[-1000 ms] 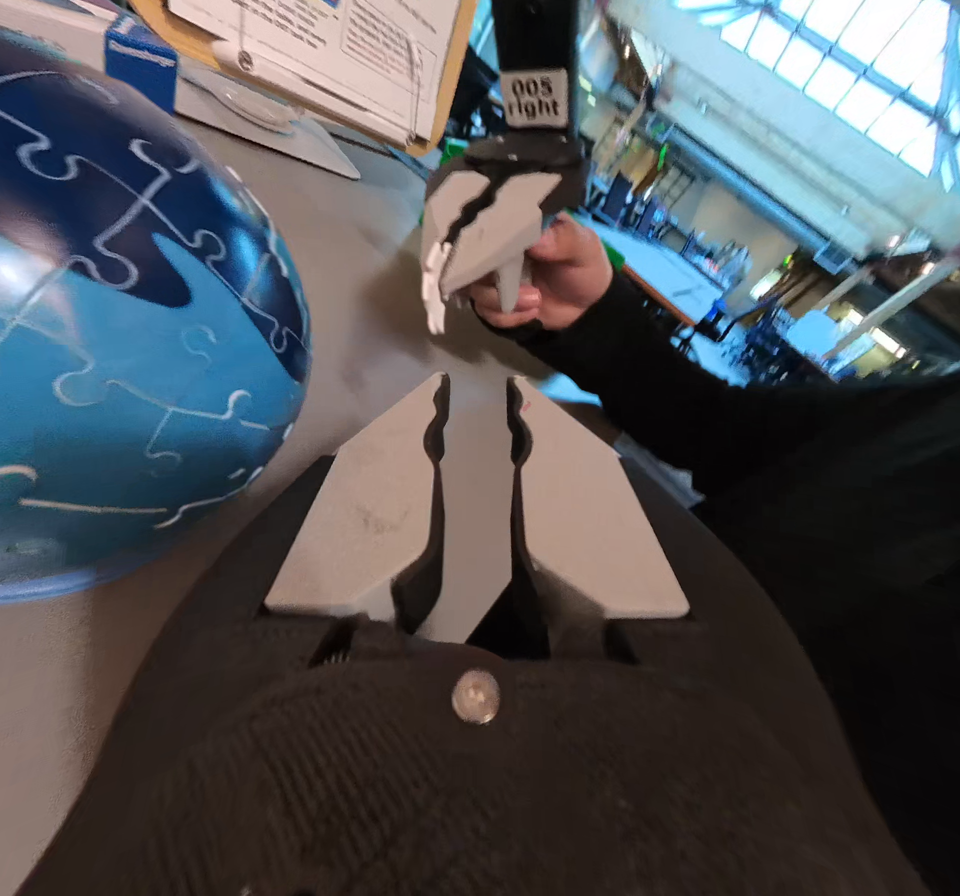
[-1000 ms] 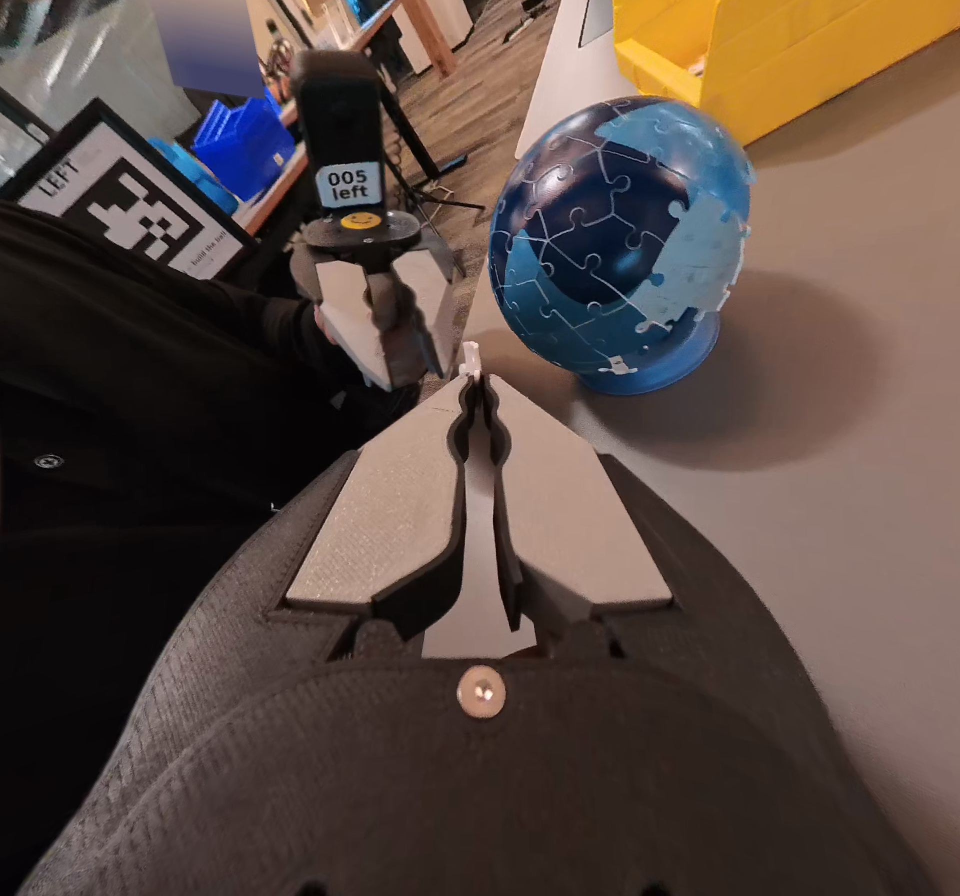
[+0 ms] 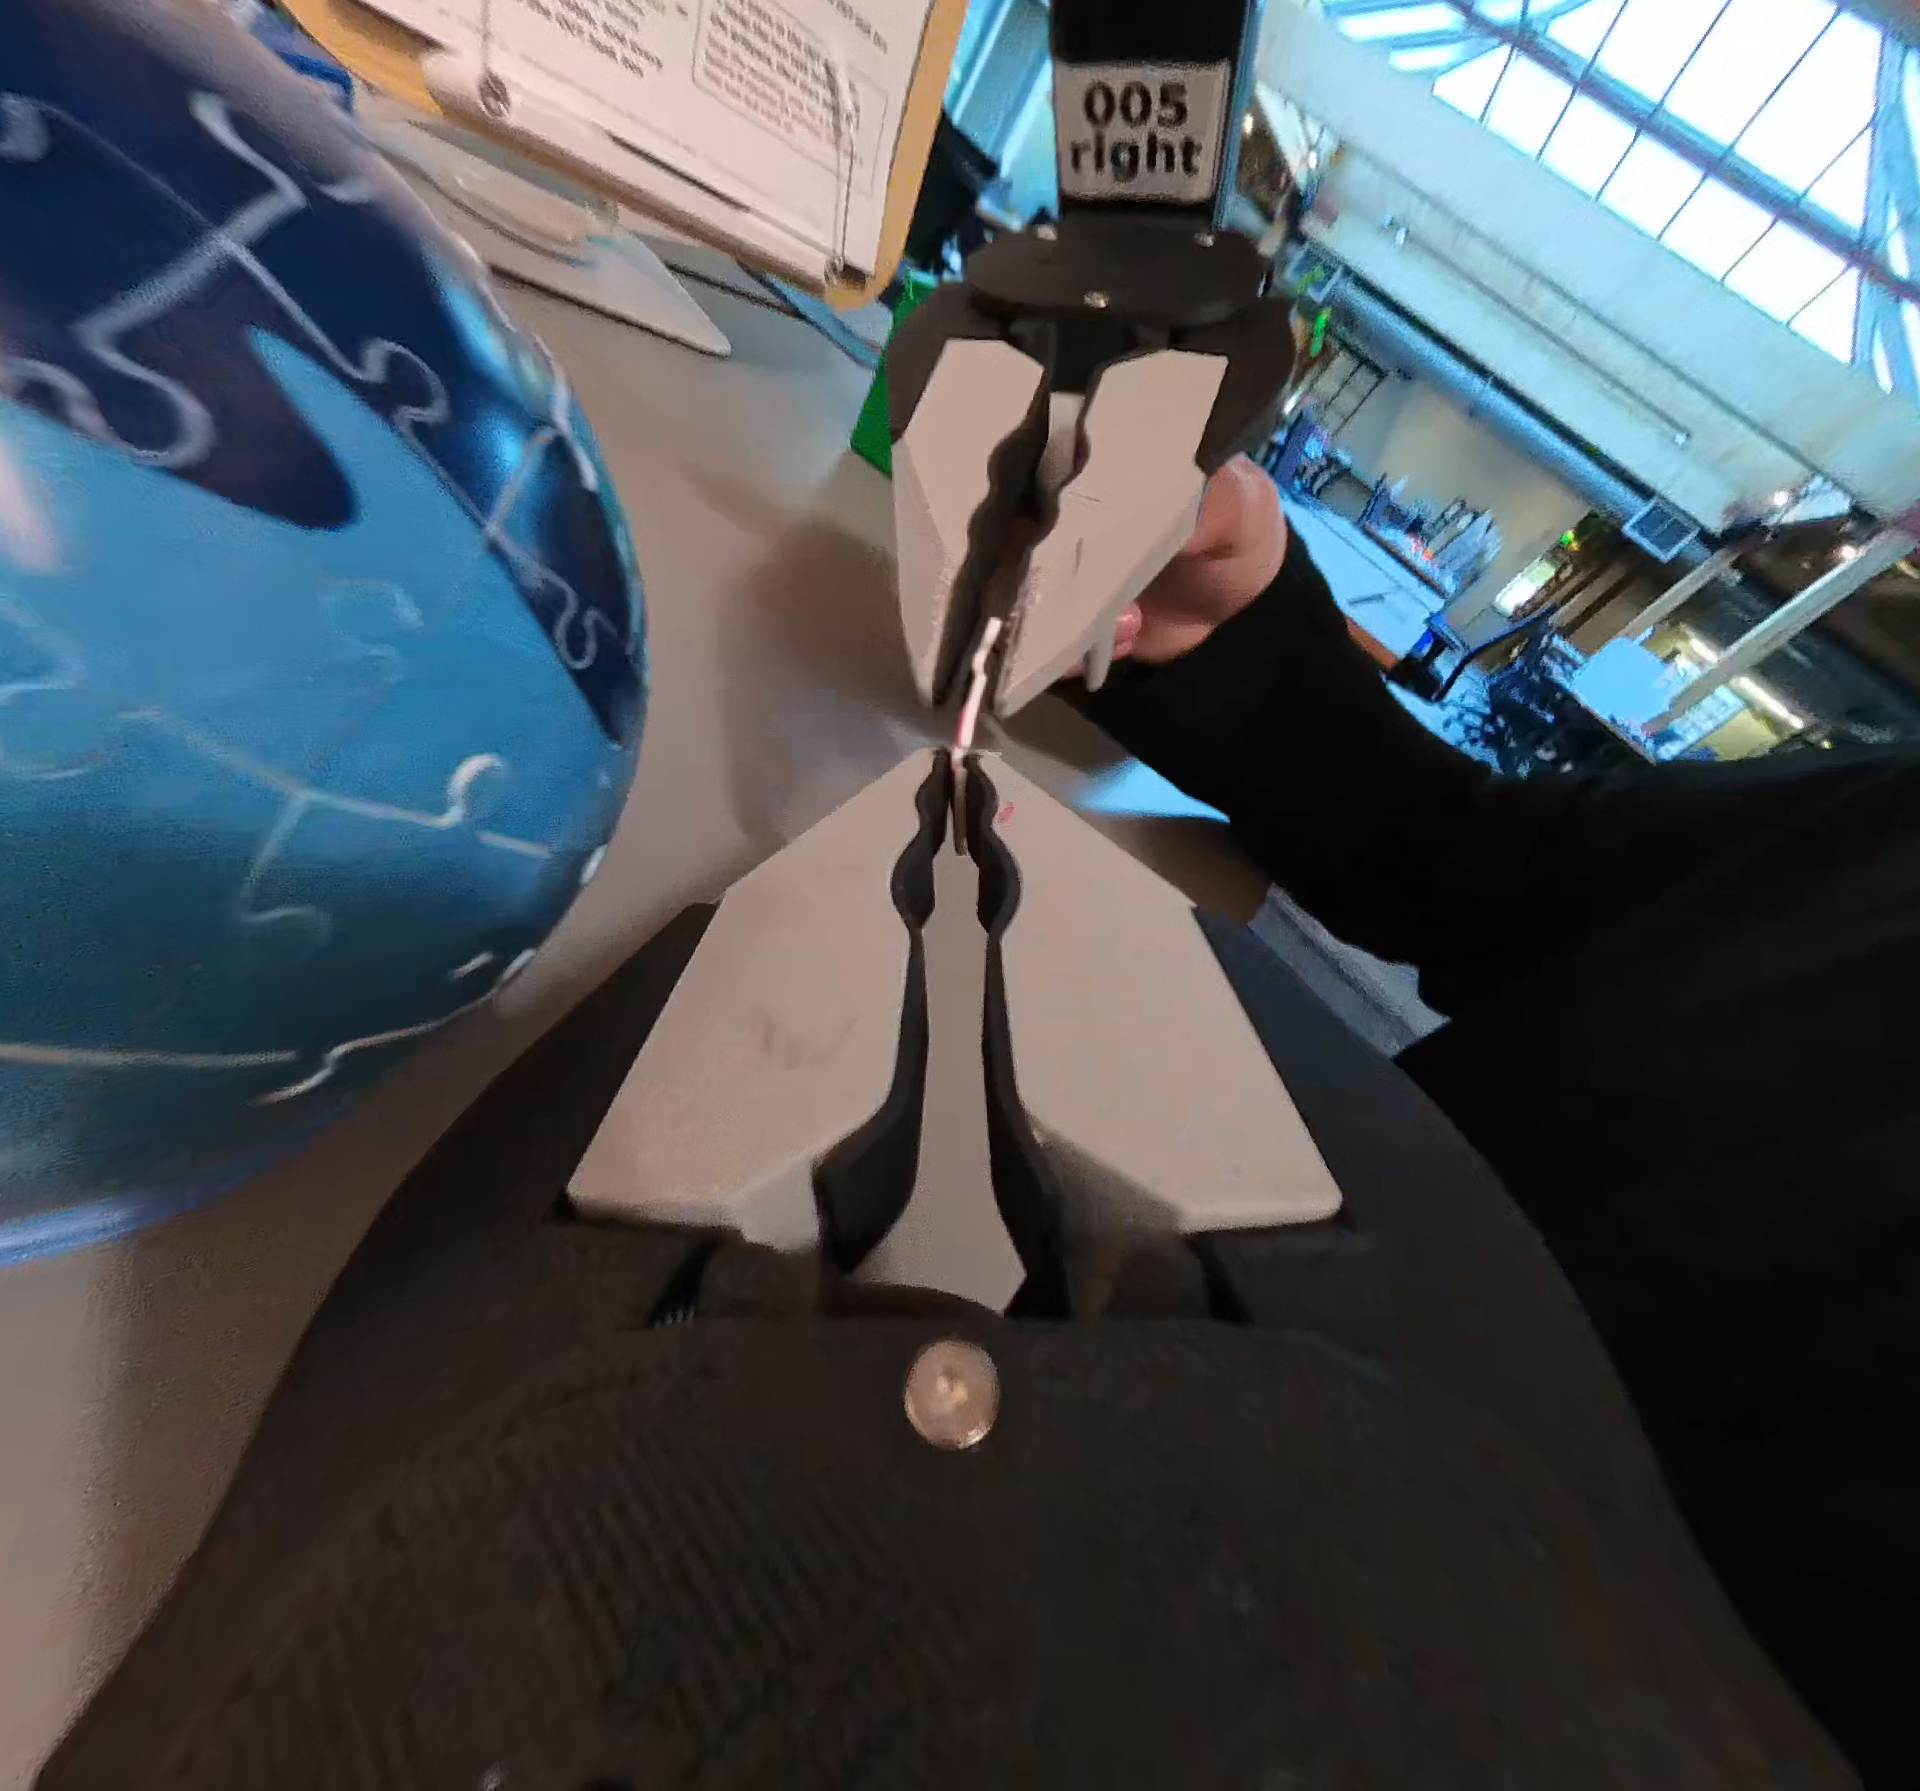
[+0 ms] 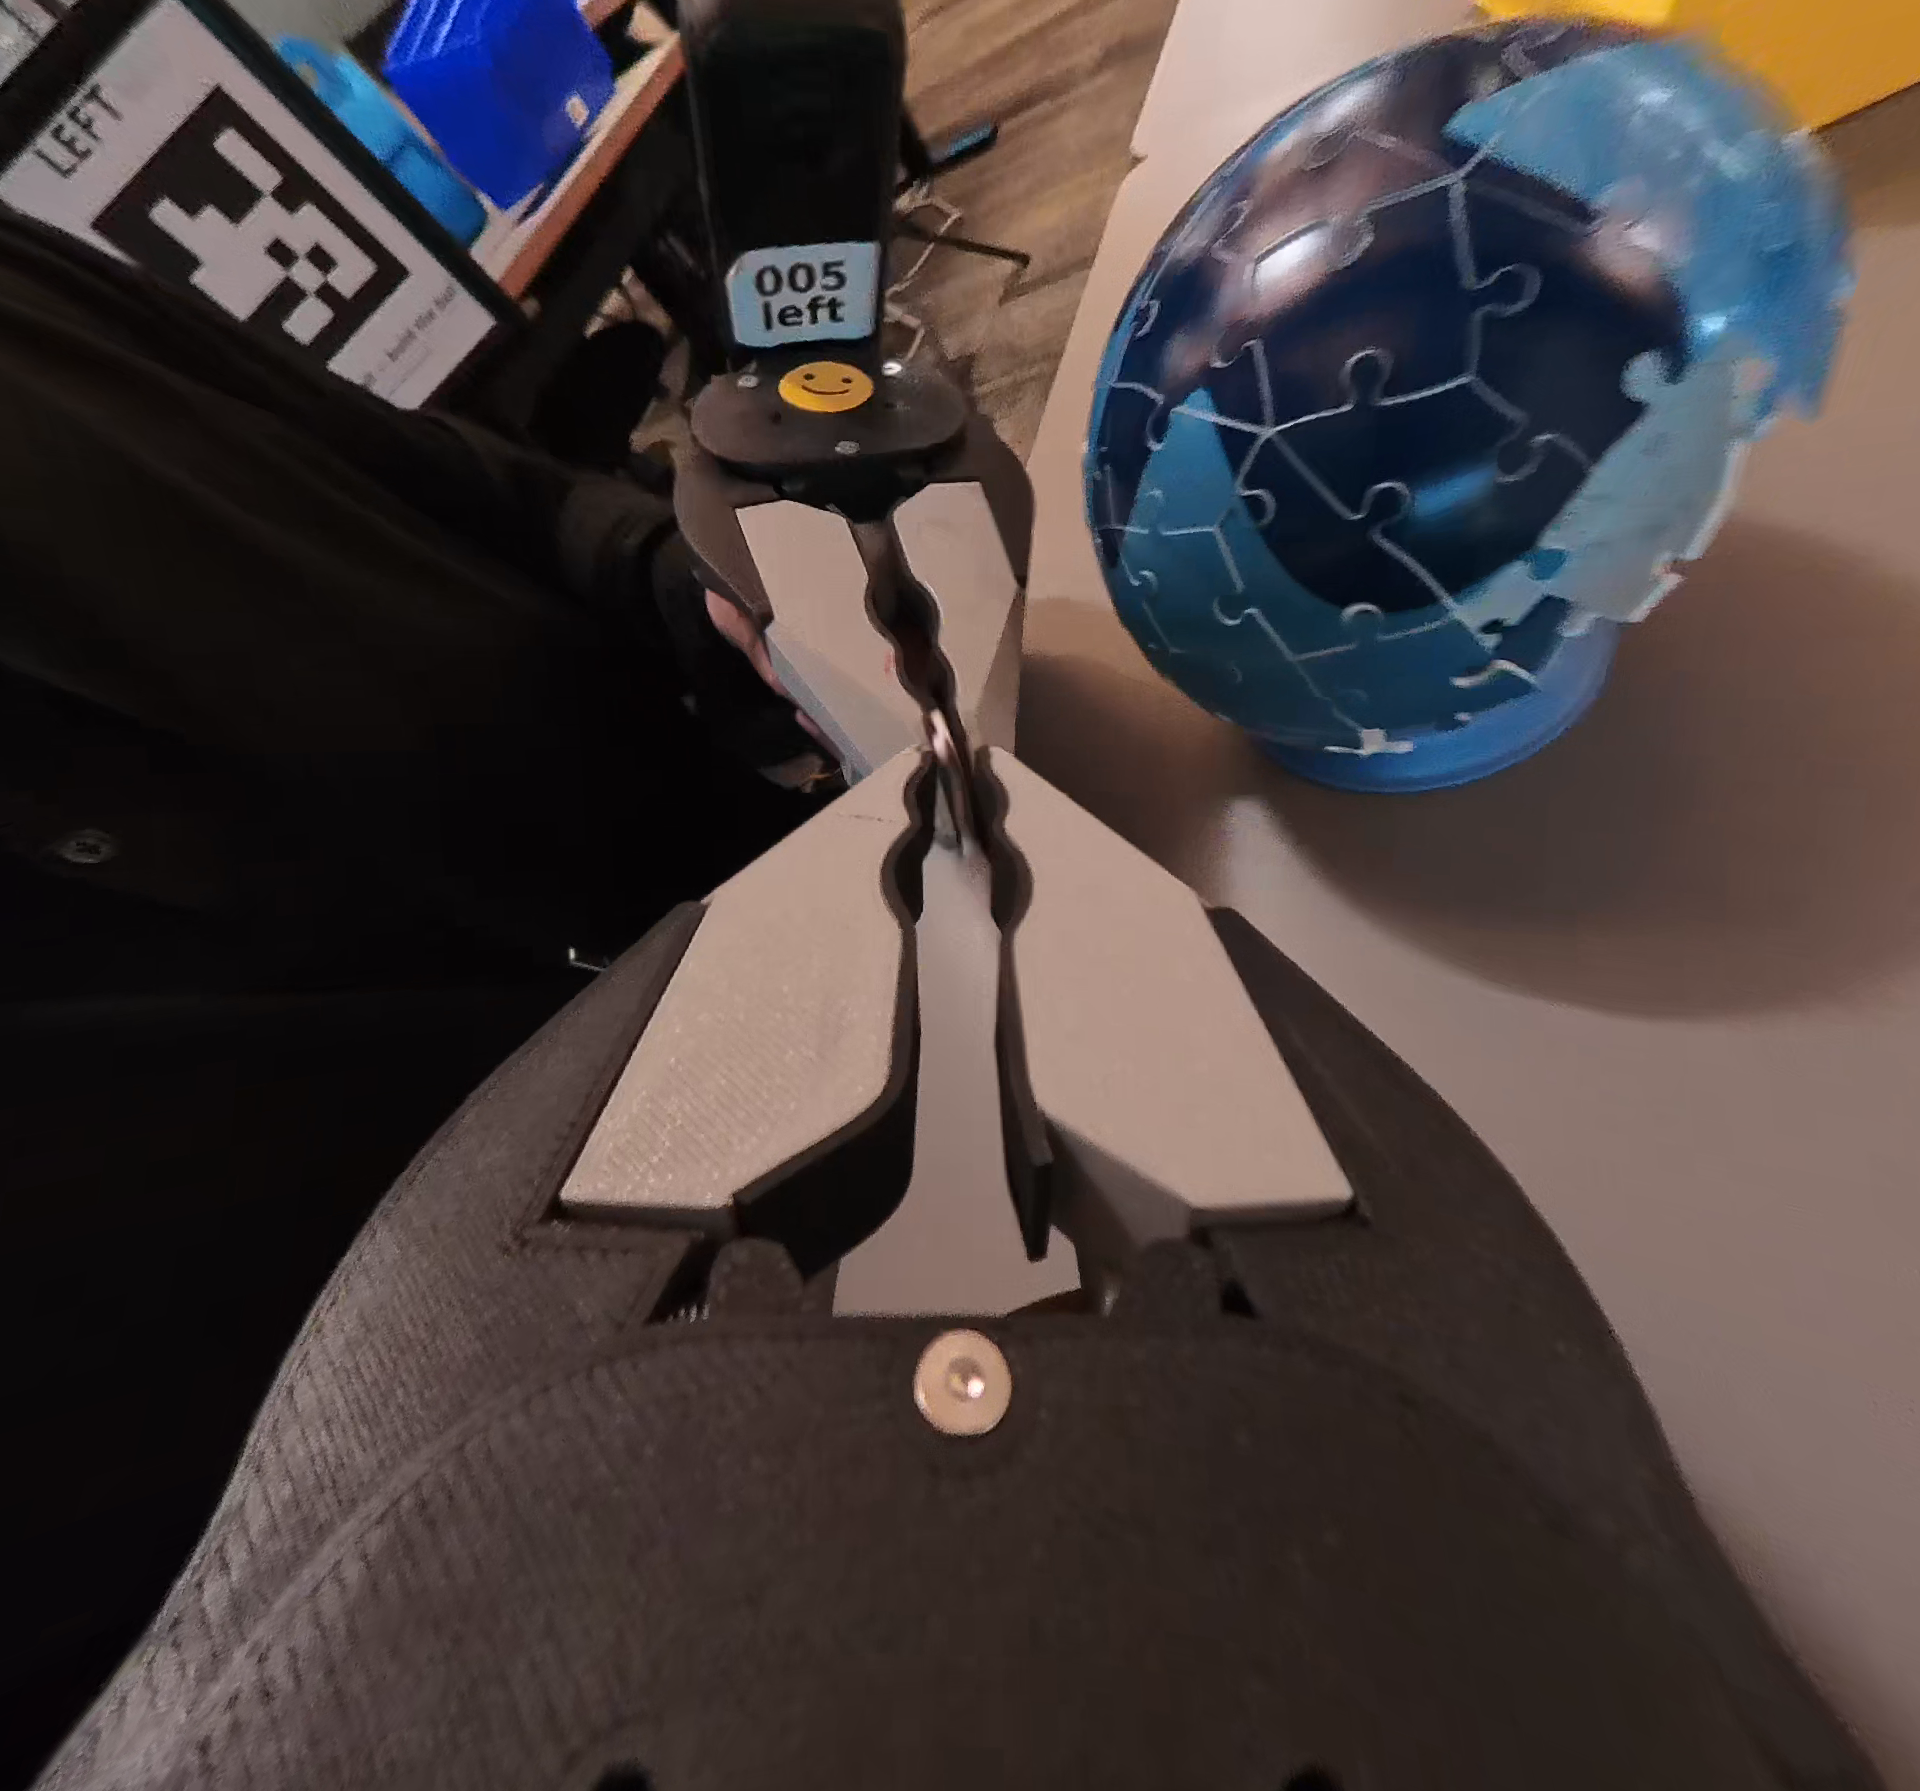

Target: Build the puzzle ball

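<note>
The round blue puzzle ball (image 4: 1455, 411) sits on its blue ring stand (image 4: 1455, 744) on the flat grey table (image 4: 1558, 1118). In the right wrist view it is at about 1 o'clock. In the left wrist view it fills the side at 9 o'clock. Most of the ball is built, with many pieces locked together. A big hole shows near the top and side, where the dark inside peeks out. So I think a good part is done, but some pieces are missing.

The two tools meet tip to tip beside the ball, at 12 o'clock in both views. The right gripper (image 3: 971, 702) is squeezed tight on a small thin white puzzle piece (image 3: 982, 671). The left gripper (image 3: 956, 785) is pinched nearly closed on the other end of that piece. It looks like one tool is passing the piece to the other.

A second ago the left gripper was wider and held nothing, and the two tools were well apart. Now they have come together.
</note>
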Tool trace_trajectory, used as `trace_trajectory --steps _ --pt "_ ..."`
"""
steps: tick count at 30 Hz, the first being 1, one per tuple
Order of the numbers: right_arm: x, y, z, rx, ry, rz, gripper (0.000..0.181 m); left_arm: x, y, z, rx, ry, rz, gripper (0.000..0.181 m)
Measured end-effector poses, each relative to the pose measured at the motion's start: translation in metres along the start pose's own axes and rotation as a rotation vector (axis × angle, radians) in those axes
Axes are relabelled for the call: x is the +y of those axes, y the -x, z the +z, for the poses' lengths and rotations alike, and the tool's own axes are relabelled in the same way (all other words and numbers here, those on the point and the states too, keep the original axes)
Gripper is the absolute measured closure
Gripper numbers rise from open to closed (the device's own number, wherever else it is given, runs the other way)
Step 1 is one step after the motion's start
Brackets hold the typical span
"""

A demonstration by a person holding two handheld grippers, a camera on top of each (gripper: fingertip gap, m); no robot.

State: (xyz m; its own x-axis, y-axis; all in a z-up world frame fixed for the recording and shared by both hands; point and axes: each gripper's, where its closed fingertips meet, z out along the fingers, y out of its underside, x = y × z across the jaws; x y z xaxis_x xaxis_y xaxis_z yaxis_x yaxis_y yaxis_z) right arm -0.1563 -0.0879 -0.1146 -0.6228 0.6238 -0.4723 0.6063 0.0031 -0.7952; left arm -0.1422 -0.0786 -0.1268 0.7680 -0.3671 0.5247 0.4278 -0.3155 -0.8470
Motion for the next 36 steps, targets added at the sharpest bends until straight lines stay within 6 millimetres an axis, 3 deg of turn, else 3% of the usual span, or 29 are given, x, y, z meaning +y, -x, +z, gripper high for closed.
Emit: trace_trajectory --steps 3,6,9,14,17,20,25,31,34,36 --pt "-0.002 0.0 -0.011 0.016 -0.049 -0.007 0.168 -0.011 0.001 -0.008 -0.032 -0.067 0.066 0.181" --pt "-0.005 0.004 -0.009 -0.006 -0.107 -0.01 0.164 -0.013 -0.006 -0.007 -0.025 -0.078 0.106 0.181" --pt "-0.008 0.005 -0.004 -0.012 -0.122 -0.015 0.181 -0.006 -0.006 -0.001 -0.044 -0.044 0.132 0.18" --pt "-0.003 0.004 0.005 0.035 0.038 -0.06 0.181 0.01 -0.008 0.001 -0.035 0.071 0.154 0.167" --pt "0.006 0.006 0.004 0.06 0.203 -0.118 0.181 0.009 -0.003 -0.013 -0.103 0.102 0.25 0.156" --pt "0.011 0.019 0.004 -0.007 0.293 -0.127 0.181 -0.002 -0.009 -0.027 -0.081 0.079 0.23 0.164" --pt "0.016 0.015 0.016 0.0 0.369 -0.149 0.181 0.006 -0.012 -0.02 -0.063 0.137 0.207 0.179" --pt "0.015 0.013 0.017 -0.002 0.324 -0.113 0.181 0.011 -0.009 -0.018 -0.011 0.119 0.087 0.181" --pt "0.003 0.007 0.009 0.025 0.217 -0.075 0.181 -0.003 -0.005 -0.019 -0.017 0.019 0.034 0.181" --pt "-0.002 0.005 -0.003 0.027 0.13 -0.032 0.164 -0.017 0.002 -0.023 -0.054 -0.081 0.014 0.181"
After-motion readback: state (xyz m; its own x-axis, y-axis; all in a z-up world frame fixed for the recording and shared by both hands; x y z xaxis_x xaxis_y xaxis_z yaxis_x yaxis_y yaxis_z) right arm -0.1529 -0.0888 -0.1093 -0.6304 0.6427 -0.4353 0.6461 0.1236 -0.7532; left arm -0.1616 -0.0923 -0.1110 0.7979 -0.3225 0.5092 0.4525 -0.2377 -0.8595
